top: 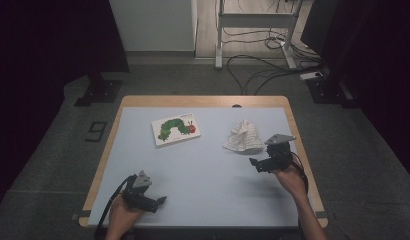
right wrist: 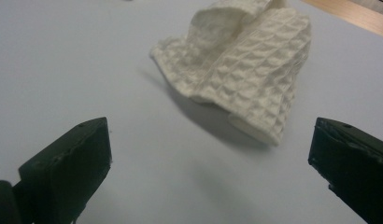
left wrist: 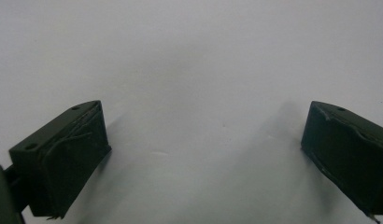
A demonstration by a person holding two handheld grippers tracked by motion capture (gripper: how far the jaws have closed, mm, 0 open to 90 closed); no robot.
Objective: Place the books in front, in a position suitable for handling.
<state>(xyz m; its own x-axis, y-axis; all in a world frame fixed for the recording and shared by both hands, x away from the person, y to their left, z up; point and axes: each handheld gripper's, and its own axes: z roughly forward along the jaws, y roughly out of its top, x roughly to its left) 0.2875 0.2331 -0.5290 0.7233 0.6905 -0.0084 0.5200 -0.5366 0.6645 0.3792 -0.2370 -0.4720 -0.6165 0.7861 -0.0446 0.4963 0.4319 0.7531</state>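
A crumpled white waffle-weave cloth (top: pixel 244 136) lies on the right half of the pale blue table mat (top: pixel 203 165); the right gripper view shows the cloth (right wrist: pixel 245 60) bunched up just beyond the jaws. My right gripper (top: pixel 257 165) hovers just in front of and to the right of the cloth, open, nothing between its jaws (right wrist: pixel 208 172). My left gripper (top: pixel 160 201) rests low near the front left of the mat, open over bare mat (left wrist: pixel 203 154). A picture book (top: pixel 176 129) with a green caterpillar on its cover lies flat at the back, left of centre.
The mat covers a wooden table (top: pixel 203 101) whose edge shows at the back and sides. Beyond the table are cables (top: pixel 253 70) on the floor, a metal desk frame (top: pixel 253 30) and dark stands at both sides.
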